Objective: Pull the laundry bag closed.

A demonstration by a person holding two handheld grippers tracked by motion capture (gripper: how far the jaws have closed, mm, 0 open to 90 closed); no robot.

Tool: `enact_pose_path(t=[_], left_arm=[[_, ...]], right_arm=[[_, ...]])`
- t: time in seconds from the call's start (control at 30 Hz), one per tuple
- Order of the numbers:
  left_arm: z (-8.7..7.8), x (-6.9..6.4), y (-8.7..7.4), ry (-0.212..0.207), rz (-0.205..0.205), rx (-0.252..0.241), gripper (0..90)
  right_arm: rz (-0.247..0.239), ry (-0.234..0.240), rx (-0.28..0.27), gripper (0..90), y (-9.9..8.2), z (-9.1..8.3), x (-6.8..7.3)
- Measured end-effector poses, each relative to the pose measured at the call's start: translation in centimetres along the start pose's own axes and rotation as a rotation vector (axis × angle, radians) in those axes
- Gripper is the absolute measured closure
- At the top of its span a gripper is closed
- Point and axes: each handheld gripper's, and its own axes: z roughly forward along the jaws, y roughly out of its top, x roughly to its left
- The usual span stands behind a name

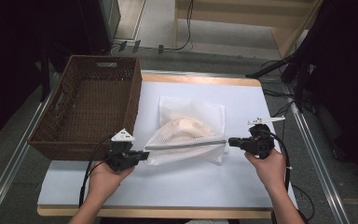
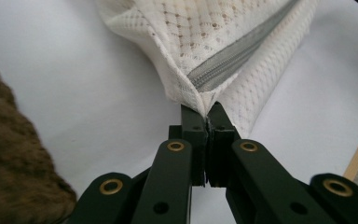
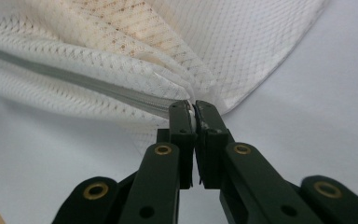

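between both hand-held grippers, mesh bag (image 1: 186,135) stretched, ends pinched, seemingly lifted

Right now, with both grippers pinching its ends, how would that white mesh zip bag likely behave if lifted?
The white mesh zip bag would probably sag: its fabric already folds and bunches. It looks light, thin netting around a soft beige bundle. The left gripper and right gripper pinching only its ends might let it slip.

A white-topped desk (image 1: 200,186) with a pale wood edge stands on grey carpeted floor (image 1: 9,140), flanked by metal rails (image 1: 314,154). Beyond it, cables (image 1: 186,28) trail over the floor toward light wooden furniture (image 1: 293,28). The far corners lie in darkness.
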Motion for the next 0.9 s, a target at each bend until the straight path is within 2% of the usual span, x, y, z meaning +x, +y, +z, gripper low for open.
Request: enact_pose_path(t=[0.07, 0.27, 0.3, 0.37, 0.47, 0.57, 0.63, 0.73, 0.77, 0.9], left_arm=[[0.3, 0.0, -0.2, -0.025, -0.014, 0.003, 89.0], [0.7, -0.1, -0.6, -0.045, -0.011, 0.019, 87.4], [0.8, -0.1, -0.7, -0.046, -0.007, 0.023, 85.1], [0.8, -0.1, -0.7, -0.049, -0.006, 0.029, 73.9], [0.2, -0.3, -0.9, -0.045, 0.025, 0.018, 56.8], [-0.4, -0.4, -1.2, -0.056, 0.046, -0.005, 45.3], [-0.8, -0.4, -1.3, -0.055, 0.053, -0.021, 42.4], [-1.4, -0.3, -1.6, -0.066, 0.052, -0.021, 38.1], [-1.6, -0.3, -1.7, -0.058, 0.059, -0.026, 37.6], [-2.3, -0.2, -2.3, -0.060, 0.054, -0.035, 36.0]], right_arm=[[0.002, -0.004, -0.002, 87.1, 0.1, -0.1, -0.1], [0.013, 0.004, 0.005, 86.7, -0.1, -0.1, -0.5], [0.011, 0.016, 0.007, 86.2, -0.1, 0.0, -0.5], [0.004, 0.037, 0.006, 85.7, -0.3, 0.1, -0.5], [0.005, 0.064, -0.004, 75.2, -0.4, -0.1, -0.7], [-0.007, 0.055, -0.040, 66.6, -0.4, -0.5, -0.8], [-0.007, 0.049, -0.063, 62.0, -0.4, -0.7, -1.0], [-0.031, 0.024, -0.091, 53.7, -0.5, -0.9, -1.2], [-0.049, 0.013, -0.092, 51.3, -0.6, -1.0, -1.4], [-0.081, -0.021, -0.122, 46.2, -0.7, -0.9, -1.8]])
